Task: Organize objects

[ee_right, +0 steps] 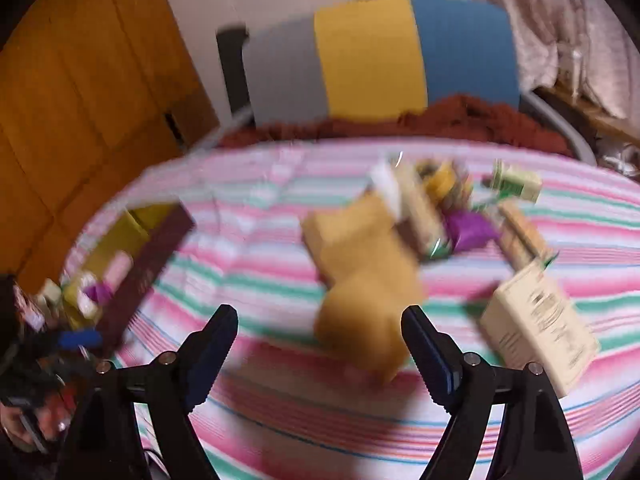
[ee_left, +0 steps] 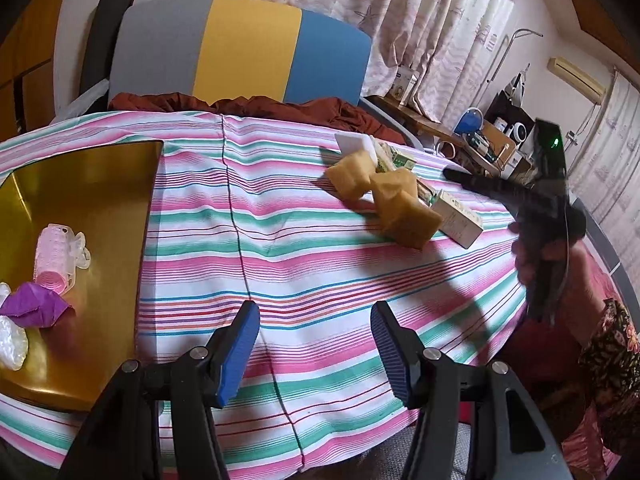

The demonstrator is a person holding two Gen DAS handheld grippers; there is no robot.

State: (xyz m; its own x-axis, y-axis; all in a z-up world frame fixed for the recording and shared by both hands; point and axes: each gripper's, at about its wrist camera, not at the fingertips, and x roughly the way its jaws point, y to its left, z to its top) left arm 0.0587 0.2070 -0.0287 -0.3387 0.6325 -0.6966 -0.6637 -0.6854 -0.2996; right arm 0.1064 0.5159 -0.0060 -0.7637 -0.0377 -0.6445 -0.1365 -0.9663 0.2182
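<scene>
My left gripper (ee_left: 315, 312) stands open over the striped tablecloth (ee_left: 280, 216), nothing between its blue pads. To its left is a gold tray (ee_left: 100, 184) holding a pink hair roller (ee_left: 56, 256), a purple crumpled piece (ee_left: 34, 304) and a clear plastic item (ee_left: 12, 344). Further right lie yellow sponges (ee_left: 392, 204), a white block (ee_left: 356, 142), a beige box (ee_left: 460, 218) and green-printed boxes (ee_left: 400, 158). The right wrist view is blurred. My right gripper (ee_right: 320, 314) is open, with the sponges (ee_right: 360, 272) just ahead near its right finger and untouched. The beige box (ee_right: 540, 320) lies to its right.
A chair back (ee_left: 248, 48) in grey, yellow and blue stands behind the table, with rust-red fabric (ee_left: 248, 106) along the far edge. Curtains and a cluttered shelf (ee_left: 492, 136) are at the right. Another purple piece (ee_right: 470, 228) lies among the boxes. A person's floral sleeve (ee_left: 616, 344) is at lower right.
</scene>
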